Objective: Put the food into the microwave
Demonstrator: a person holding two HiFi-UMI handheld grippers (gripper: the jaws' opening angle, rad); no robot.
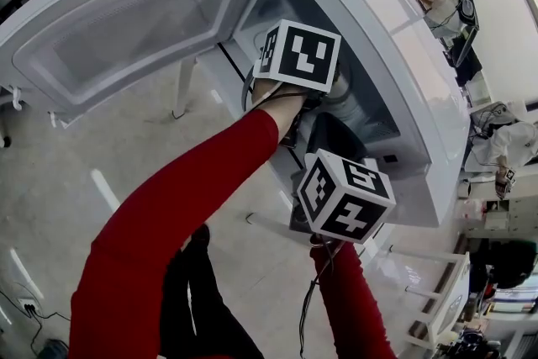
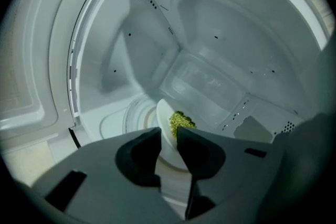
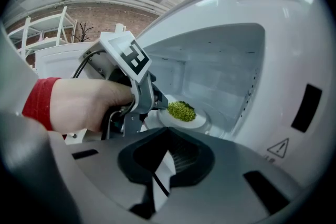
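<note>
Left tongs (image 2: 168, 132), parted astride the rim of the plate (image 2: 163, 112), may snag it on withdrawal, spilling the food (image 2: 181, 122); right tongs (image 3: 168, 134) sit closed, empty.

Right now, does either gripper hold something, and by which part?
Nothing seems held. The rim of the round white plate of green food stands between the open fingers of the left gripper, unpressed. The right gripper is shut, empty.

- Microwave door (image 1: 126, 21) stands swung wide, clear of the cavity (image 2: 220, 34) mouth.
- Plate (image 3: 195, 122) takes the floor's middle; free room above it.
- Left gripper (image 2: 169, 132) occupies the mouth, at the plate's rim.
</note>
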